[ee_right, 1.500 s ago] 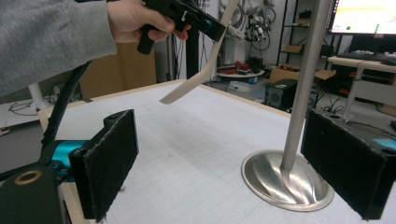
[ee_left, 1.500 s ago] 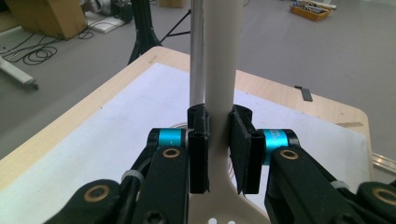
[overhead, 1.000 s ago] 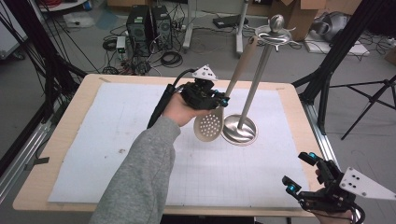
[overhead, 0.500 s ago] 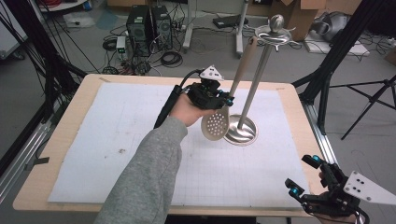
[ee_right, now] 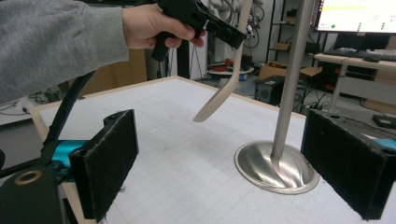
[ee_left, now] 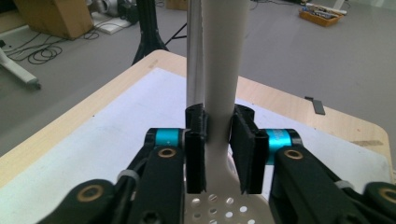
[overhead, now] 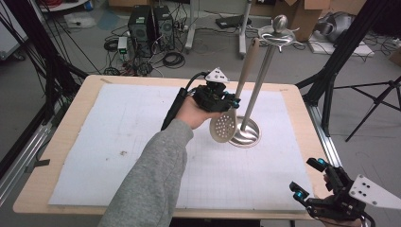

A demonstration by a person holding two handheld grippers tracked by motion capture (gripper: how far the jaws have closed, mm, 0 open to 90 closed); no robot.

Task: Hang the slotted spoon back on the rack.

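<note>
A beige slotted spoon (overhead: pixel 222 127) hangs nearly upright beside the steel utensil stand (overhead: pixel 246 135), its head clear of the paper and its handle top close to the stand's top disc (overhead: pixel 279 34). My left gripper (overhead: pixel 229 103) has the handle (ee_left: pixel 218 70) between its pads. The jaws have just been opening, and a thin gap shows at the right pad (ee_left: pixel 245 154). Whether the handle's end rests on the stand I cannot tell. My right gripper (overhead: pixel 309 178) is open and empty by the table's near right corner, its pads (ee_right: pixel 109 158) wide apart.
White gridded paper (overhead: pixel 118 142) covers most of the wooden table (overhead: pixel 61 156). The stand's round base (ee_right: pixel 275 165) sits right of centre. Black frame posts, a tripod and cables stand on the floor around the table.
My left gripper carried the spoon a little to the right, closer to the stand's pole. The right gripper stayed at the near right corner.
</note>
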